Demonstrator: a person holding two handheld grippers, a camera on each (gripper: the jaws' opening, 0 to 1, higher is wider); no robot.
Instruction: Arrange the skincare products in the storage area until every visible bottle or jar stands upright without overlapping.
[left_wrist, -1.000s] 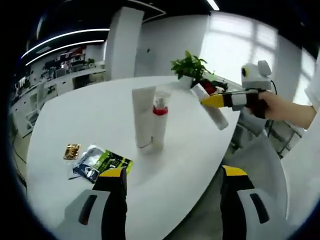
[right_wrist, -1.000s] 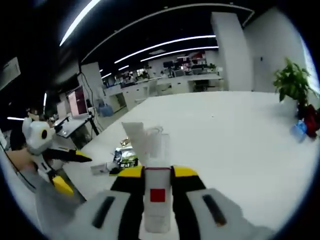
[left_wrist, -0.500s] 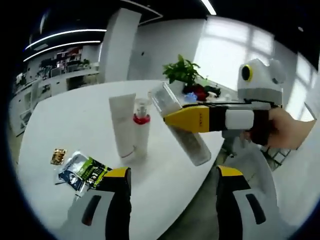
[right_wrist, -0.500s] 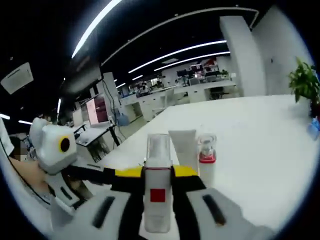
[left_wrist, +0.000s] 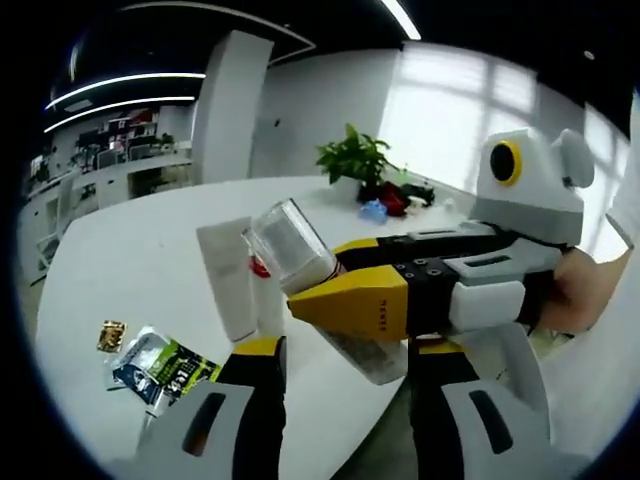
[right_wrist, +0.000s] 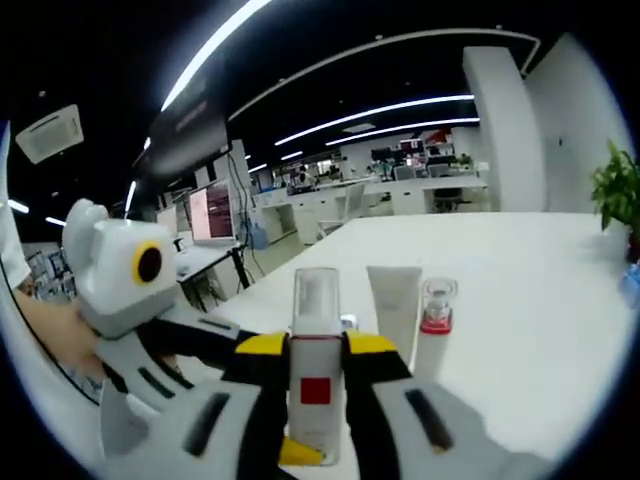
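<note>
My right gripper (right_wrist: 316, 400) pinches a clear-capped pump bottle (right_wrist: 316, 385) by its body, jaws pressed against both sides. In the left gripper view that bottle (left_wrist: 300, 262) tilts above my left gripper (left_wrist: 345, 395), whose jaws stand spread with nothing between them. Further out on the white table (right_wrist: 520, 300), a white tube (right_wrist: 394, 308) and a red-collared bottle (right_wrist: 433, 325) stand upright just beside each other. Sachets (left_wrist: 160, 362) lie flat nearby.
</note>
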